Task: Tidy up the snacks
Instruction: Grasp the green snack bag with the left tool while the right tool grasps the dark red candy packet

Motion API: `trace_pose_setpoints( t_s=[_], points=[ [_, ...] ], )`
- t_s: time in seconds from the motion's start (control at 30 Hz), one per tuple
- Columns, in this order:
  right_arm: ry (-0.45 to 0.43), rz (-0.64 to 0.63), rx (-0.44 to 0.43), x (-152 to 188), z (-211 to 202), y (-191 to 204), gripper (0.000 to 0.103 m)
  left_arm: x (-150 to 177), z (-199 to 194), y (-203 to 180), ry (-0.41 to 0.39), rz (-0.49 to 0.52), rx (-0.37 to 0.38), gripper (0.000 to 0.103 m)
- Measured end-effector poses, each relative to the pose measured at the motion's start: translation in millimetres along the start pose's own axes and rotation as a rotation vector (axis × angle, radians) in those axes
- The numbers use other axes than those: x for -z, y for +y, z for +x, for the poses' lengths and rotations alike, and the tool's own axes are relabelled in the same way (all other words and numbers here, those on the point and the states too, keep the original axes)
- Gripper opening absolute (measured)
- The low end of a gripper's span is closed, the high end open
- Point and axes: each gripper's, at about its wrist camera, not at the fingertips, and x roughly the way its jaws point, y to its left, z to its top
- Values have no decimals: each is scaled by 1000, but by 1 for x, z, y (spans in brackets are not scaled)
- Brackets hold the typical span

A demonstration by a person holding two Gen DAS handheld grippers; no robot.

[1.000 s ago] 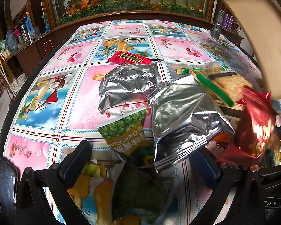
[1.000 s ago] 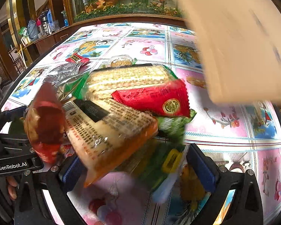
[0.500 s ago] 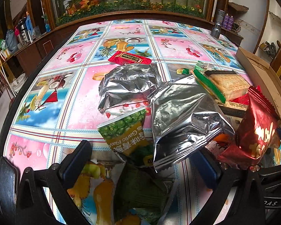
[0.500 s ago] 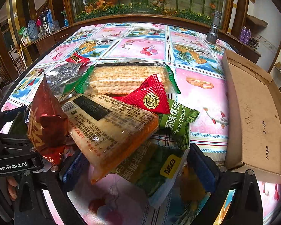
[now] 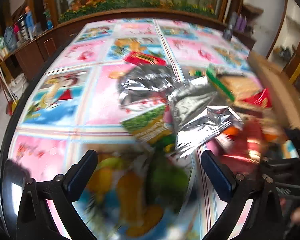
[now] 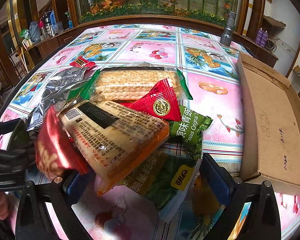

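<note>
Left gripper (image 5: pixel 149 167): both fingers are seen spread wide apart, with nothing clamped between the blue pads (image 5: pixel 80 172); the view is heavily blurred, so fine detail cannot be made out. Right gripper (image 6: pixel 148 172): its fingers are likewise held wide apart, pointing forward and low over the surface (image 6: pixel 214 104). In the right wrist view, the black body of the left gripper is seen at the left edge, with part of a hand (image 6: pixel 0 206) shown below it. The two grippers are held close together, side by side.

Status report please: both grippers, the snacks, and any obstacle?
Left gripper open, view blurred. Right gripper open, empty. Snack pile unsorted on table; cardboard box to its right. No obstacle seen.
</note>
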Motion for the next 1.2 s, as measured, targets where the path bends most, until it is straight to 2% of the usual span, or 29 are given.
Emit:
trace_pose_setpoints(
  t_s=[0.1, 0.13, 0.2, 0.23, 0.33, 0.43, 0.53, 0.6, 0.67, 0.7, 0.73, 0.87, 0.93, 0.97, 1.2],
  points=[
    [62, -63, -51, 2, -4, 2, 103, 7, -29, 16, -58, -8, 29, 101],
    [80, -91, -80, 3, -6, 3, 103, 9, -36, 20, -72, -8, 29, 96],
    [63, -72, -130, 9, -13, -2, 103, 9, -40, 25, -75, -12, 31, 86],
    [49, -34, -187, 13, -19, -9, 103, 8, -41, 27, -74, -17, 32, 82],
    [73, 1, -241, 18, -31, -20, 103, 6, -36, 31, -42, -59, 65, 79],
    [32, 42, -283, 22, -51, -30, 103, 8, -31, 21, -3, -57, 106, 57],
    [-15, 35, -323, 24, -72, -30, 102, 16, -25, 1, 22, 8, 70, 56],
    [-49, 27, -320, 24, -81, -29, 101, 21, -22, -8, 33, 37, 79, 56],
    [-58, 8, -309, 24, -85, -26, 89, 24, -17, -14, 33, 57, 69, 55],
    [-49, 6, -311, 23, -84, -24, 68, 24, -14, -16, 35, 69, 67, 53],
    [-34, 12, -322, 22, -80, -23, 55, 24, -10, -18, 39, 76, 69, 46],
    [45, 97, -410, 19, -63, -19, 54, 23, -6, -21, 7, 101, 32, 42],
    [94, 141, -474, 18, -55, -14, 54, 23, -9, -17, 3, 95, 59, 40],
    [104, 131, -478, 18, -54, -8, 54, 24, -10, -15, -2, 96, 76, 33],
    [147, 103, -403, 8, -38, 30, 55, 30, -23, -2, -27, 76, 111, 33]
  ],
)
